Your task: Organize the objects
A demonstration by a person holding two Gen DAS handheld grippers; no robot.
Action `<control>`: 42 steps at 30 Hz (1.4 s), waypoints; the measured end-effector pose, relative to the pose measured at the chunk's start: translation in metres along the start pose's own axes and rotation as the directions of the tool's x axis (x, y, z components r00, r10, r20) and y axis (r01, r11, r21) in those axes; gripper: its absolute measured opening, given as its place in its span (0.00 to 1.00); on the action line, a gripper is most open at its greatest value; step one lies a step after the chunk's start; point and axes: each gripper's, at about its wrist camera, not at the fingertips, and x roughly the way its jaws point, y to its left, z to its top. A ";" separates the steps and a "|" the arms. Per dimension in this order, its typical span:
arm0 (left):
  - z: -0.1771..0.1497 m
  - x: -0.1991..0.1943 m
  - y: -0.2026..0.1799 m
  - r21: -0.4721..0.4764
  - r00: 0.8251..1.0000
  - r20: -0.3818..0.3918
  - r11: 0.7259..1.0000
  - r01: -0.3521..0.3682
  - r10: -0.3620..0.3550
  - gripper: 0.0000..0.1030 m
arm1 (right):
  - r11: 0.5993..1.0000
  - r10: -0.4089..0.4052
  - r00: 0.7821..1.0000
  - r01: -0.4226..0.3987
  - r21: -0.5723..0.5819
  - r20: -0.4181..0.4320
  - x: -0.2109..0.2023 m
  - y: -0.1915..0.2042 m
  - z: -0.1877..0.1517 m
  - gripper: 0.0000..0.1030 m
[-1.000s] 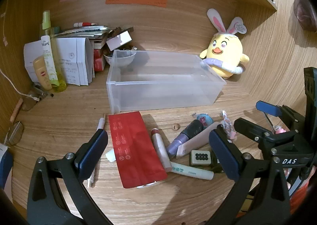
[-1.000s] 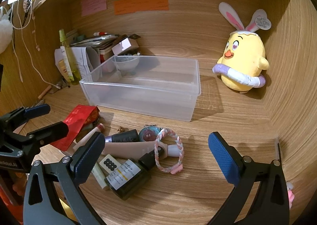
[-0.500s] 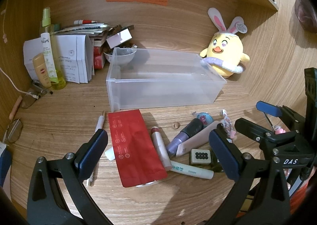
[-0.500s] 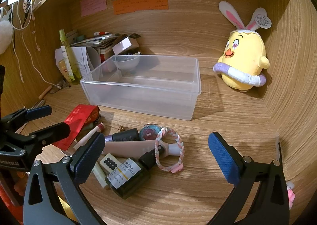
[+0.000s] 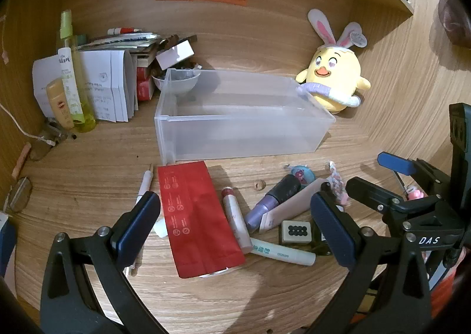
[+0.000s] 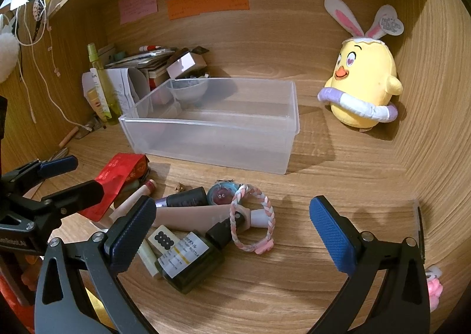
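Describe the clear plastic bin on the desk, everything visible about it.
The clear plastic bin is a frosted, translucent, rectangular box with no lid, upright on the wooden desk behind the scattered small items. It looks empty. A small bowl shows through its far corner, apparently behind it. Neither gripper touches it.

Left tool (image 5: 235,225) spread wide above red pouch (image 5: 195,216); clear bin (image 5: 241,139) apparently empty.

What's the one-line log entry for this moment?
phase: pre-grasp | left gripper: open, empty | right gripper: open, empty | clear bin: empty | red pouch, braided bracelet: on desk
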 end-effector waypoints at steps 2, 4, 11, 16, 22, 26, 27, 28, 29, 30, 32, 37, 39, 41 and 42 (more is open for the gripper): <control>0.000 0.001 0.001 -0.002 1.000 -0.004 1.000 0.002 -0.002 1.00 | 1.000 0.005 1.000 -0.005 0.003 -0.002 0.001 -0.001 0.000 1.00; 0.000 0.003 0.002 -0.005 1.000 -0.010 1.000 0.004 -0.004 1.00 | 1.000 0.007 1.000 -0.007 0.002 0.000 0.001 -0.002 0.000 1.00; 0.003 0.012 0.010 -0.011 0.999 -0.032 1.000 -0.017 0.016 1.00 | 1.000 0.003 1.000 -0.004 -0.011 -0.007 0.004 -0.006 0.000 1.00; 0.004 0.028 0.017 -0.025 0.997 -0.072 0.999 -0.026 0.024 1.00 | 1.000 0.004 1.000 -0.003 0.007 -0.030 0.013 -0.016 -0.002 1.00; 0.003 0.039 0.026 -0.037 0.994 -0.092 0.997 -0.066 0.063 1.00 | 1.000 0.004 0.997 -0.002 0.030 -0.075 0.028 -0.032 -0.007 0.99; 0.004 0.046 0.031 -0.035 0.991 -0.106 0.996 -0.085 0.081 0.92 | 0.998 0.027 0.995 -0.021 0.064 -0.094 0.037 -0.042 -0.005 0.92; 0.004 0.050 0.033 -0.036 0.989 -0.121 0.996 -0.087 0.082 0.89 | 0.997 0.032 0.994 -0.026 0.068 -0.100 0.039 -0.043 -0.005 0.91; 0.005 0.054 0.034 -0.039 0.988 -0.136 0.996 -0.085 0.079 0.85 | 0.997 0.040 0.993 -0.032 0.073 -0.108 0.042 -0.044 -0.004 0.91; 0.005 0.058 0.036 -0.045 0.986 -0.150 0.995 -0.085 0.077 0.84 | 0.996 0.051 0.992 -0.042 0.079 -0.114 0.045 -0.044 -0.003 0.89; 0.005 0.060 0.038 -0.053 0.984 -0.160 0.995 -0.084 0.075 0.84 | 0.995 0.065 0.991 -0.055 0.084 -0.121 0.047 -0.044 -0.002 0.86; 0.004 0.065 0.042 -0.067 0.982 -0.175 0.994 -0.084 0.071 0.84 | 0.994 0.081 0.987 -0.070 0.080 -0.137 0.052 -0.043 -0.002 0.81; 0.003 0.073 0.047 -0.077 0.976 -0.209 0.994 -0.082 0.065 0.84 | 0.996 0.081 0.984 -0.072 0.059 -0.158 0.055 -0.040 -0.005 0.77; 0.002 0.076 0.048 -0.075 0.974 -0.219 0.994 -0.083 0.065 0.84 | 0.996 0.073 0.984 -0.064 0.056 -0.162 0.055 -0.041 -0.007 0.77; 0.004 0.079 0.050 -0.085 0.972 -0.228 0.994 -0.073 0.052 0.83 | 0.996 0.070 0.983 -0.061 0.062 -0.169 0.055 -0.042 -0.010 0.76; 0.005 0.080 0.050 -0.087 0.971 -0.232 0.994 -0.072 0.050 0.83 | 0.996 0.072 0.982 -0.061 0.068 -0.172 0.056 -0.043 -0.010 0.75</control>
